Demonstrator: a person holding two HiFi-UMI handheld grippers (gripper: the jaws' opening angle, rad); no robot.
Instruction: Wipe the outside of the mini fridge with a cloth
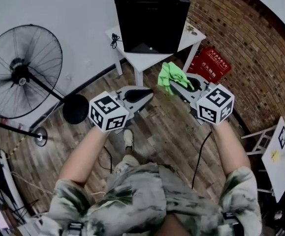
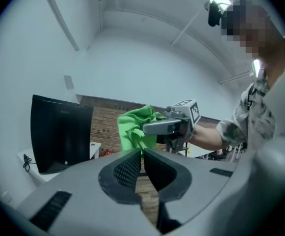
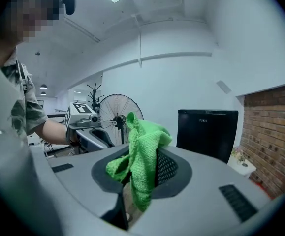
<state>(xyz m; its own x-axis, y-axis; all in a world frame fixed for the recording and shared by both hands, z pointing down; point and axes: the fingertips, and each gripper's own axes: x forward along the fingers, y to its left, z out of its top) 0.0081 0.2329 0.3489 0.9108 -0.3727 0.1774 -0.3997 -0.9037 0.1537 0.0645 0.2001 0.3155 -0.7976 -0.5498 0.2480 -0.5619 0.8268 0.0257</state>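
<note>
On the counter (image 1: pixel 147 62) ahead stands the fridge (image 1: pixel 152 18), well clear of the cloth (image 1: pixel 171 74) clenched in the right tool (image 1: pixel 175 86), while the left tool (image 1: pixel 148 97) is closed on nothing, so press the cloth flat before sweeping.

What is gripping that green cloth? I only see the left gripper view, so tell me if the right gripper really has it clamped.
Observer: Yes. The right gripper view shows the green cloth pinched between the jaws of the right gripper and draping over them.
Operator: Is it touching the fridge?
Observer: No. In the head view the cloth hangs in the air short of the mini fridge, apart from it.
Operator: Anything off to my left?
Observer: A standing fan on the floor, left of the white table that bears the fridge.
</note>
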